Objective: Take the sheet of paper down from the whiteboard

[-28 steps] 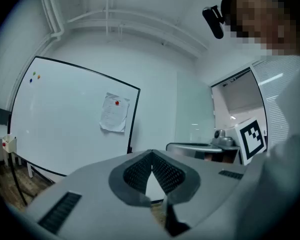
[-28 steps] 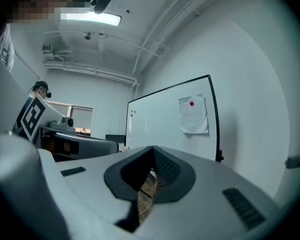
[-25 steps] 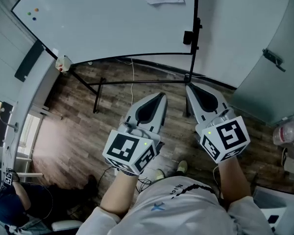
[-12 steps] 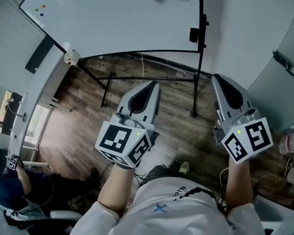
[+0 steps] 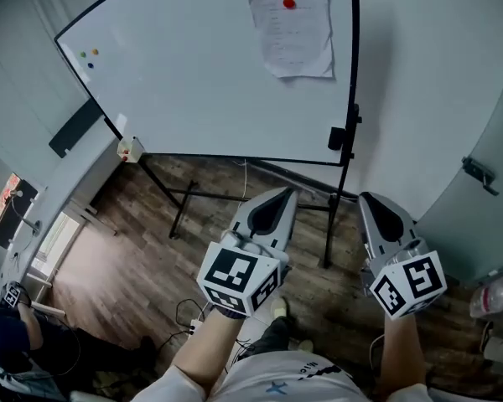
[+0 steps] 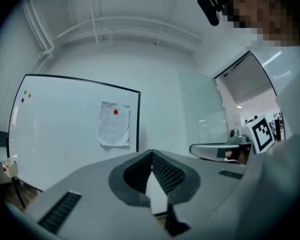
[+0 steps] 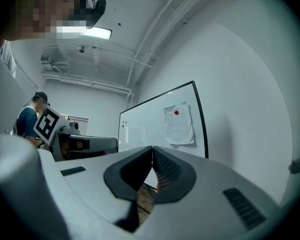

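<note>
A crumpled printed sheet of paper hangs near the right edge of the whiteboard, pinned by a red magnet. The same sheet of paper shows in the left gripper view, and the sheet of paper in the right gripper view. My left gripper is shut and empty, held level well short of the board. My right gripper is also shut with nothing in it, beside the left one and off the board's right edge.
The whiteboard stands on a black frame with legs over a wood floor. Small coloured magnets sit at its upper left; an eraser box at its lower corner. A seated person is at lower left; a grey cabinet at right.
The head view has tilted up so the whole sheet and red magnet now show. Both grippers have shifted forward toward the board, still shut.
</note>
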`<state>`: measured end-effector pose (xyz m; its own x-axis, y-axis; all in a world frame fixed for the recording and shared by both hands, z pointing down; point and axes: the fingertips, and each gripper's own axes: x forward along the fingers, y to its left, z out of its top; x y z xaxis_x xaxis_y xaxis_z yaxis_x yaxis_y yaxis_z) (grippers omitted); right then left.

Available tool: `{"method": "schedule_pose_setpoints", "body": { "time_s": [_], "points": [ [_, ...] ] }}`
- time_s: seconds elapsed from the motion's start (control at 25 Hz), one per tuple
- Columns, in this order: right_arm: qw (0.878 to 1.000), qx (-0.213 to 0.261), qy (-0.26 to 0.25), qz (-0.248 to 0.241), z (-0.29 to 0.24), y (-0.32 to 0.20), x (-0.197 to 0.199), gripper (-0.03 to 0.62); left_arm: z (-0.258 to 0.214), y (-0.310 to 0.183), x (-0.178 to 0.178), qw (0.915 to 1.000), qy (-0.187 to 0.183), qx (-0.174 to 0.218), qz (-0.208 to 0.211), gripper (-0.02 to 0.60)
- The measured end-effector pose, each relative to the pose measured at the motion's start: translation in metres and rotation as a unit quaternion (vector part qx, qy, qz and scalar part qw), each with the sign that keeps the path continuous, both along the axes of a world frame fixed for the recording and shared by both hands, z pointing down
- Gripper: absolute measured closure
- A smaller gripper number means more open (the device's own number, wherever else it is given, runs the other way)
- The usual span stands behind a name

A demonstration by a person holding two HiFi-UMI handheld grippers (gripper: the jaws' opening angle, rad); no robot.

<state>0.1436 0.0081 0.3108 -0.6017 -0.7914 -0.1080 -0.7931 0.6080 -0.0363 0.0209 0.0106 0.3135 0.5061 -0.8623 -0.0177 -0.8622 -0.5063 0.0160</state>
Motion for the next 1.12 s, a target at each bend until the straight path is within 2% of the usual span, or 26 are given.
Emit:
{"method": "schedule_pose_setpoints", "body": {
  "time_s": [0.12,0.48,0.72,0.84,0.96,1.12],
  "points": [
    [1.000,0.007,0.013,0.010,-0.005,-0.030,-0.010,0.582,-0.002,-0.035,-0.004,1.0000,0.001,0.004,0.005,0.568],
    [0.999,0.012,0.020,0.048,-0.026,-0.134,-0.054,0.582,-0.038,-0.151,-0.047,0.9989,-0.004,0.041,0.021,0.568],
    [0.997,0.019,0.030,0.073,-0.037,-0.192,-0.072,0.580,-0.070,-0.208,-0.062,0.9951,-0.028,0.090,0.028,0.568],
    [0.996,0.023,0.039,0.079,-0.046,-0.218,-0.075,0.580,-0.076,-0.229,-0.065,0.9942,-0.035,0.097,0.032,0.568],
    [0.995,0.029,0.030,0.087,-0.056,-0.247,-0.066,0.580,-0.087,-0.247,-0.060,0.9934,-0.026,0.102,0.045,0.568],
    [0.995,0.036,0.017,0.091,-0.061,-0.287,-0.058,0.577,-0.096,-0.278,-0.053,0.9920,-0.043,0.115,0.031,0.568]
  ]
}}
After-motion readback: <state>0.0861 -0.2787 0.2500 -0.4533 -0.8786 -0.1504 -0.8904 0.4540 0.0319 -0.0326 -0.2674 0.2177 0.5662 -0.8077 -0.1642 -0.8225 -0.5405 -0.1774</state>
